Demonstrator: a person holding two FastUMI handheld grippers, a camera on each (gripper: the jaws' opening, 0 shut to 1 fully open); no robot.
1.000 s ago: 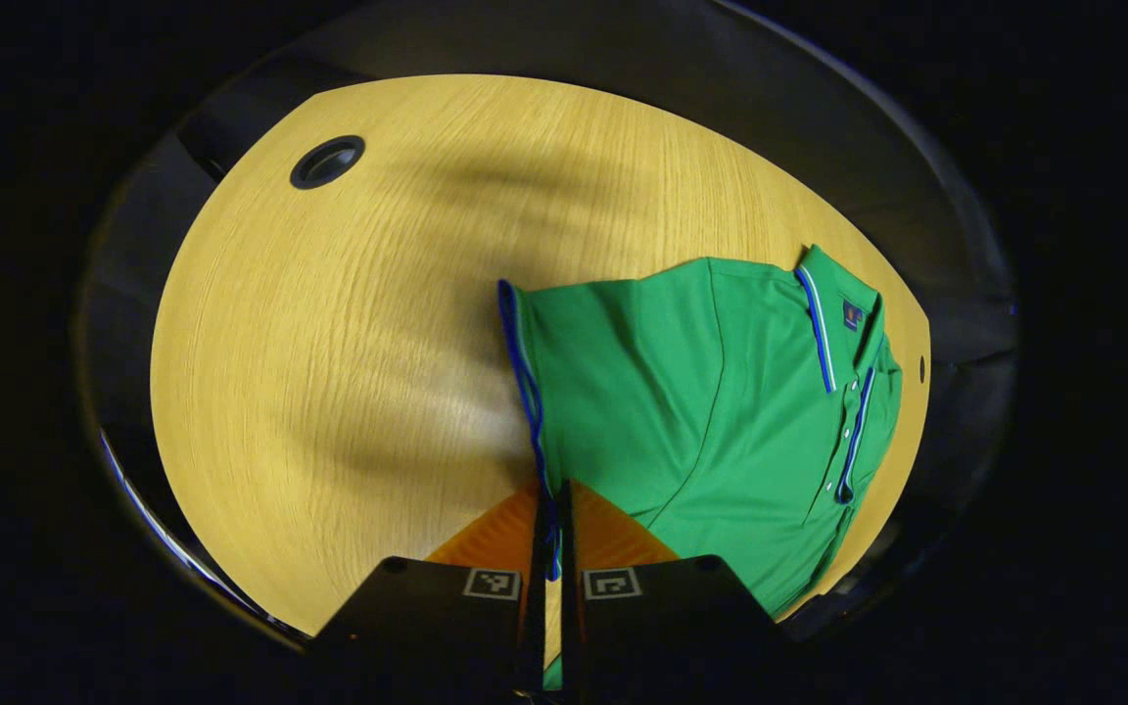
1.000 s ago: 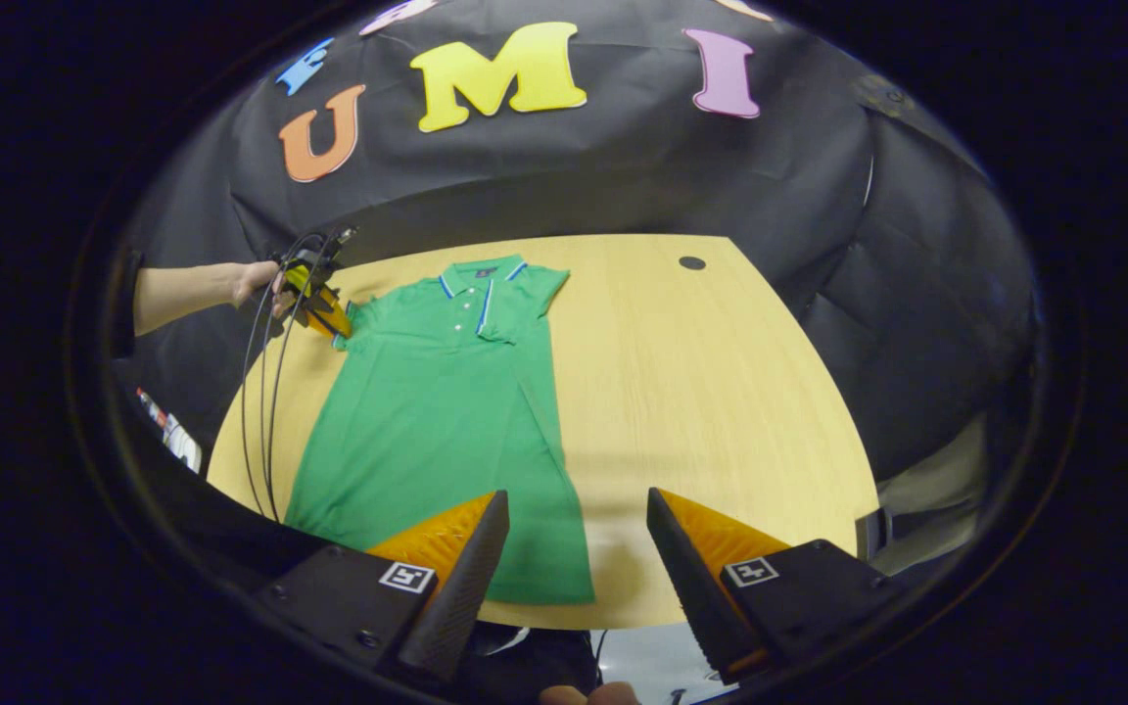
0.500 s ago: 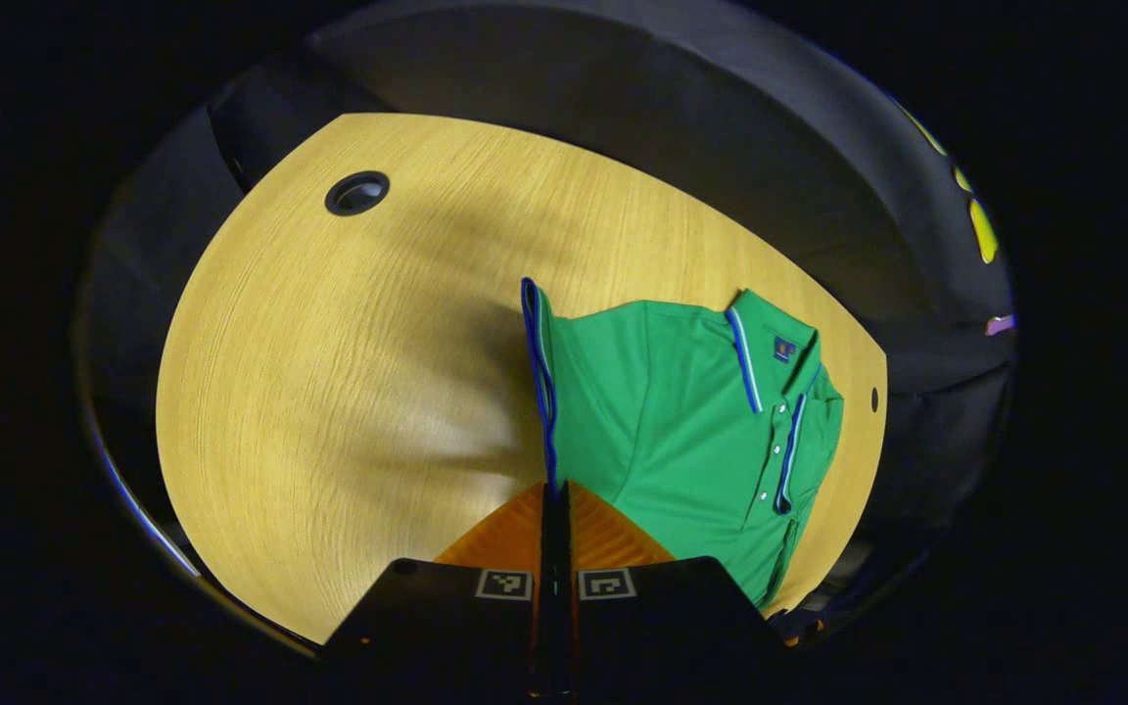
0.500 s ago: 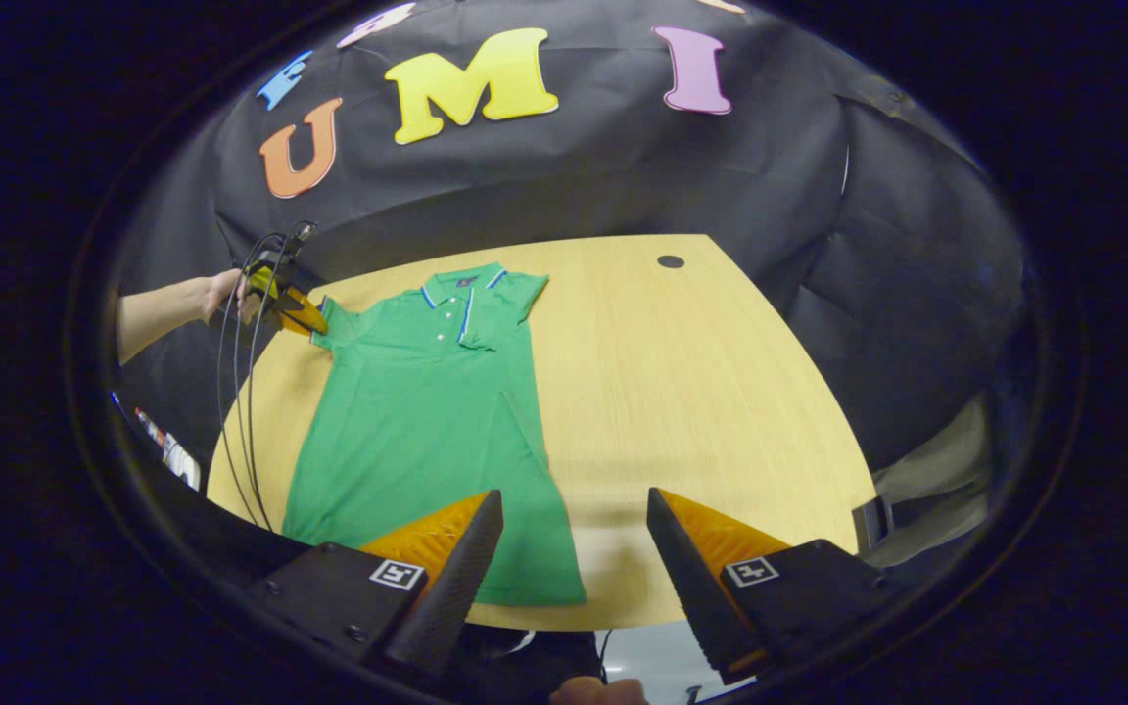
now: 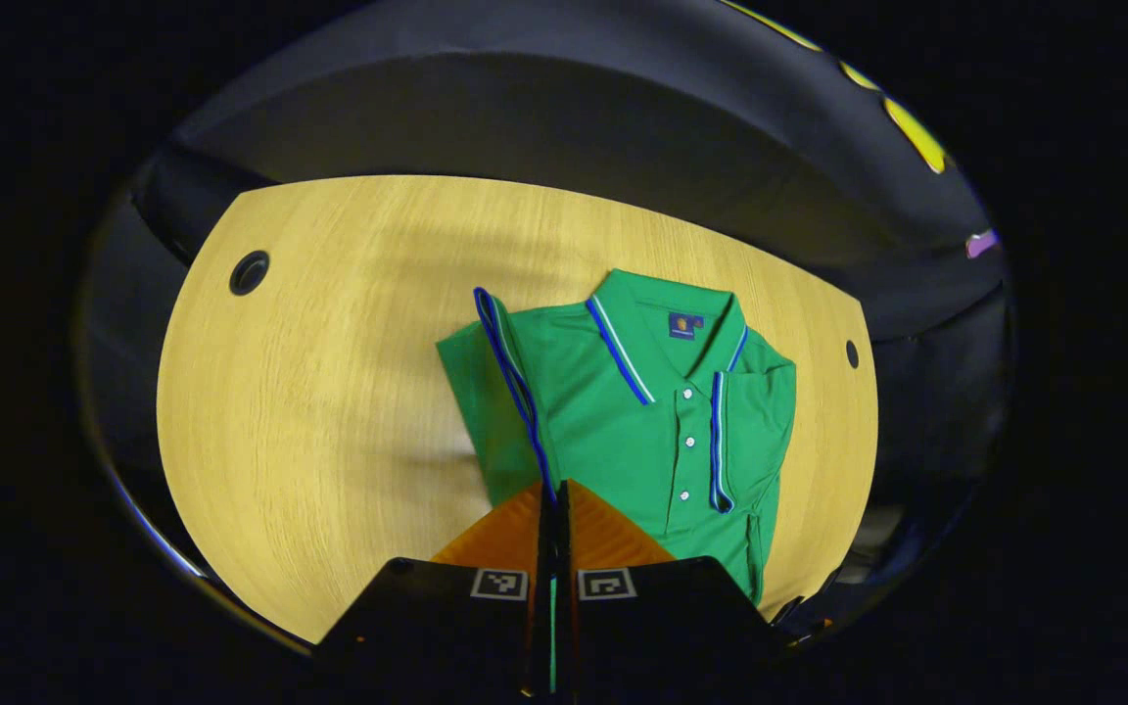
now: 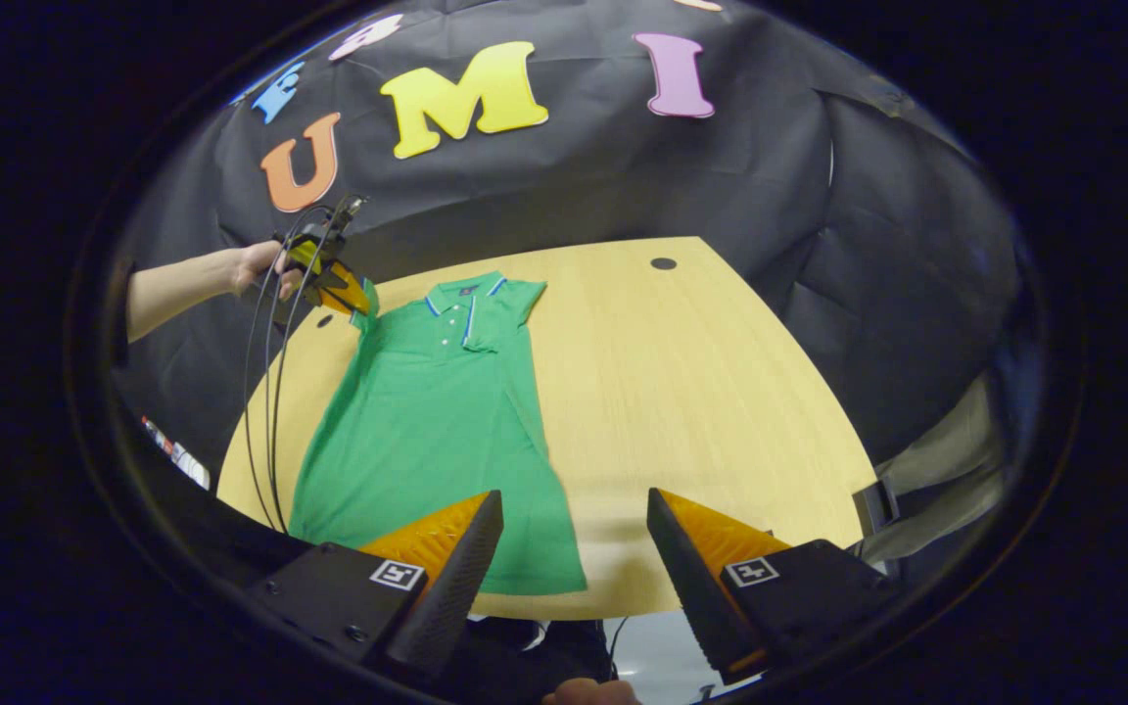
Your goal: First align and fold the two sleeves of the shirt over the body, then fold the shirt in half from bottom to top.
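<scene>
A green short-sleeved polo shirt (image 6: 432, 431) with blue-and-white trim on collar and cuffs lies face up on the pale wood-grain desk (image 6: 701, 411), collar toward the black cloth wall and hem toward the near edge. In the left gripper view the shirt (image 5: 642, 411) shows its buttoned placket and a small dark label inside the collar; one sleeve is already folded flat across the chest beside the placket. The other sleeve (image 5: 500, 362), edged with a blue cuff, is raised off the desk and drawn up toward the camera. The left gripper (image 5: 554, 509) has its fingers closed together with the cuff edge pinched between them; in the right gripper view the same gripper (image 6: 353, 299), held by a hand (image 6: 260, 269) with cables hanging below it, lifts the sleeve at the shirt's shoulder. The right gripper (image 6: 574, 548) stands wide apart, holding nothing, above the near desk edge beside the shirt's hem.
</scene>
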